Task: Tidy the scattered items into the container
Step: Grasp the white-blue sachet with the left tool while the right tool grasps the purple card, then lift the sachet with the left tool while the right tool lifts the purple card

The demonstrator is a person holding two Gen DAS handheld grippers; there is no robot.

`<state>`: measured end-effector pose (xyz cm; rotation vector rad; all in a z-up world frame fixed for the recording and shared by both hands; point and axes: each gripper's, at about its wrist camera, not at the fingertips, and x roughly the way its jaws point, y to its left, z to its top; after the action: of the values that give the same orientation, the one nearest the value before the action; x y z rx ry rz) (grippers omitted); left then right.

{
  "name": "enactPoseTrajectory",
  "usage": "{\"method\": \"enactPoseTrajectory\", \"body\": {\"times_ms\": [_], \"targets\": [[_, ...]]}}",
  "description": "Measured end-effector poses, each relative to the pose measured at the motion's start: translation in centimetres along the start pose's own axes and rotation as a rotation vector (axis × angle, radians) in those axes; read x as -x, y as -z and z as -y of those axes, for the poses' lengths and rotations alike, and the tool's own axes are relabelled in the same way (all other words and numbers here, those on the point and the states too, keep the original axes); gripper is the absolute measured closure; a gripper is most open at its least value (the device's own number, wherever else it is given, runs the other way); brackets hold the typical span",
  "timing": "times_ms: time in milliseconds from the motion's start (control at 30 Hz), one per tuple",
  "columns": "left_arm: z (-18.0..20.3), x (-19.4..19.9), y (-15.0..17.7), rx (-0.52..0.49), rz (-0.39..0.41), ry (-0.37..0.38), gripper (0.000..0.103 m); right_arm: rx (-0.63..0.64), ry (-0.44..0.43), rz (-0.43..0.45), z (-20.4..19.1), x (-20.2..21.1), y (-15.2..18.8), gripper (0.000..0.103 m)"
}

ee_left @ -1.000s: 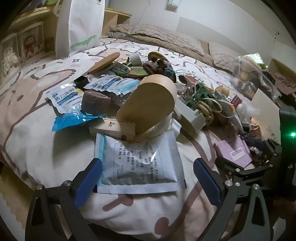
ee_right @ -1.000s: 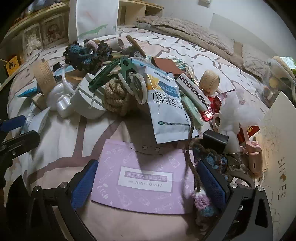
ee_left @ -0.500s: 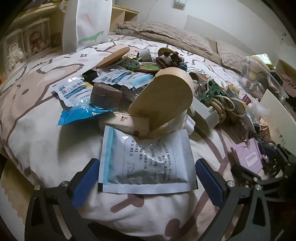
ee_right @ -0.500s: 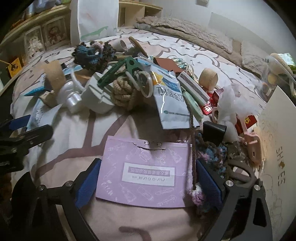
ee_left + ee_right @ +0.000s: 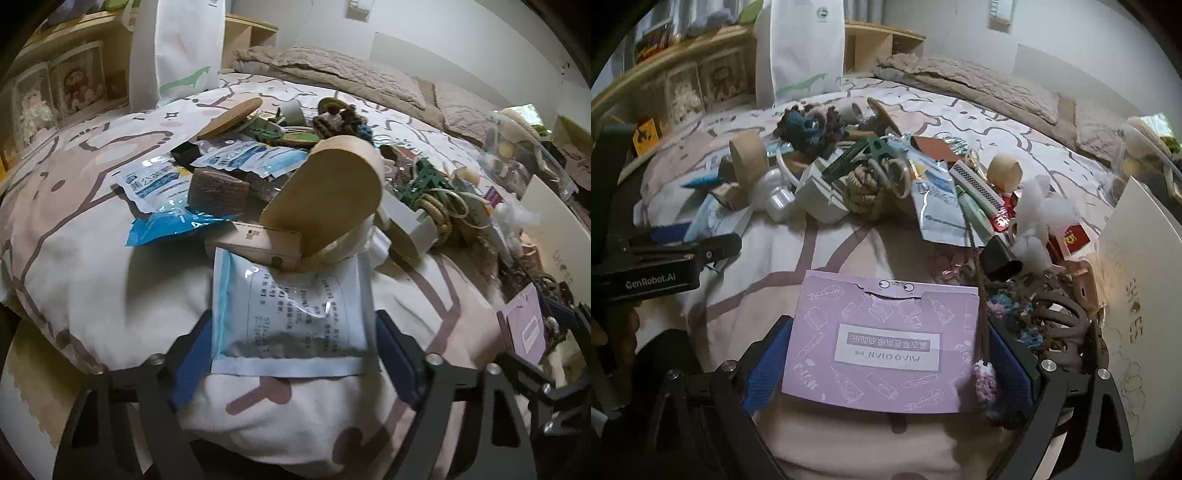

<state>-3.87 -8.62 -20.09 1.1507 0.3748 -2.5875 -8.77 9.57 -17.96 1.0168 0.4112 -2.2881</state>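
Lilac packet [image 5: 882, 343] marked "MIAO QIAN" lies between the released right hand-held gripper [image 5: 886, 363]; white sachet [image 5: 291, 314] between the released left hand-held gripper [image 5: 291, 354]. "SHOES" box [image 5: 1134, 291] sits right, on the patterned bed [image 5: 820, 258].

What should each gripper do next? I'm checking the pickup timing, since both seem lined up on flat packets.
Probably close both now. The left gripper is open with its blue pads flanking the near edge of the white pouch; the right gripper is open around the purple packet. A yarn strand lies by the right pad and may get pinched.
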Motion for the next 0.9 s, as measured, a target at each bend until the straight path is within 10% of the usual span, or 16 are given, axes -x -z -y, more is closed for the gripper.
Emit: {"method": "enactPoseTrajectory", "body": {"times_ms": [900], "targets": [[4.3, 8.0, -2.4, -0.146, 0.186, 0.047, 0.028, -0.094, 0.005, 0.164, 2.9, 7.1, -2.9, 0.005]]}}
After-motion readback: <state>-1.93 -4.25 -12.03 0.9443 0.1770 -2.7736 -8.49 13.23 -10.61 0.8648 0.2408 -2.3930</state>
